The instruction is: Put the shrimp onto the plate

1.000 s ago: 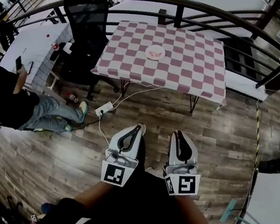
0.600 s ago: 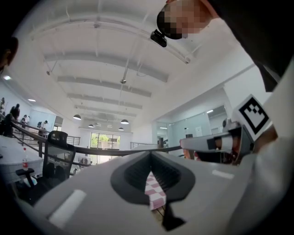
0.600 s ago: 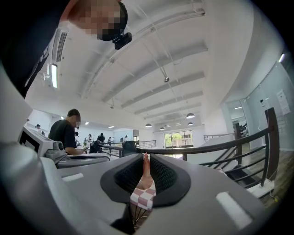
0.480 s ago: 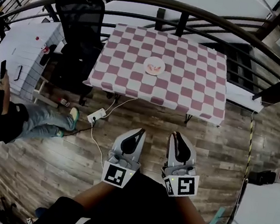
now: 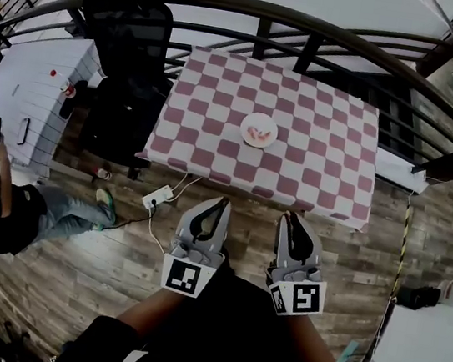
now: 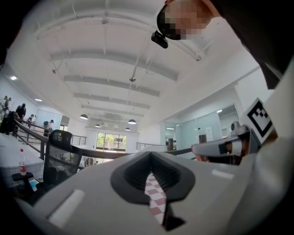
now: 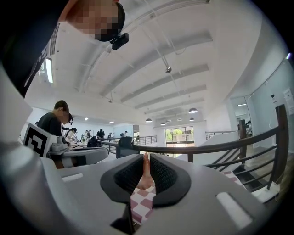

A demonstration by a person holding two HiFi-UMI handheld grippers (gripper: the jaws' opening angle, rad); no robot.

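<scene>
Head view: table with pink-and-white checked cloth (image 5: 314, 159) in the upper middle of the frame, behind it a dark curved railing (image 5: 334, 27). White plate (image 5: 258, 130) sits near the cloth's centre; pinkish shapes on it, too small to name. Black office chair (image 5: 129, 31) at upper left, just beside the table's left edge; white cabinet (image 5: 29, 92) further left. Person in dark top and jeans (image 5: 3, 210) at the left edge, on the wood floor. White power strip (image 5: 156, 199) on the floor below the table's near-left corner. Both grippers low in the frame centre, side by side, tips toward the table: left gripper (image 5: 222, 206), right gripper (image 5: 288, 218), well short of the plate. Left gripper view: jaws drawn in to a narrow slit, nothing between them, only checked cloth visible through the gap; chair and railing at left. Right gripper view: jaws narrow, pinching a pinkish-orange shrimp (image 7: 145, 176) upright between the ribbed pads, checked cloth below it, railing across the middle, seated people in the far left background.
</scene>
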